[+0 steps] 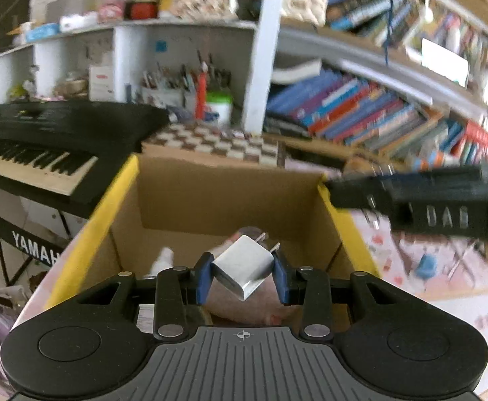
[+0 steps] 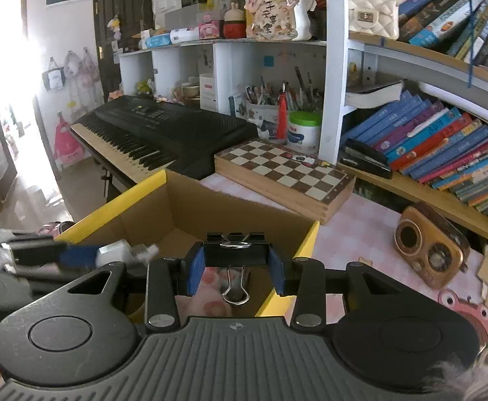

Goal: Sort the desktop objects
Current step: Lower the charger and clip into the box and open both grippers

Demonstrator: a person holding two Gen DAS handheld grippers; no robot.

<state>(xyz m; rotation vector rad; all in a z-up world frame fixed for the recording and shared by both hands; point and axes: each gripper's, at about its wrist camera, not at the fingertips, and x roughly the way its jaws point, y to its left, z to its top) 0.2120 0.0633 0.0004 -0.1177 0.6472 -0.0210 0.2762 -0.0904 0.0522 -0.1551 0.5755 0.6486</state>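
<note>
My left gripper (image 1: 243, 275) is shut on a white plug charger (image 1: 244, 269), its two prongs pointing away, held over the open cardboard box (image 1: 207, 197) with yellow-edged flaps. My right gripper (image 2: 236, 269) is shut on a black binder clip (image 2: 236, 250), whose wire handles hang down over the same cardboard box (image 2: 240, 224). In the left wrist view the right gripper (image 1: 354, 197) reaches in blurred from the right at the box's rim. In the right wrist view the left gripper (image 2: 87, 254) comes in from the left with the white charger (image 2: 113, 253).
A black keyboard (image 2: 150, 133) stands left of the box, a wooden chessboard (image 2: 284, 173) behind it. A small wooden radio (image 2: 428, 247) lies on the pink table at the right. Shelves of books (image 2: 444, 143) and a pen holder (image 2: 270, 107) fill the back.
</note>
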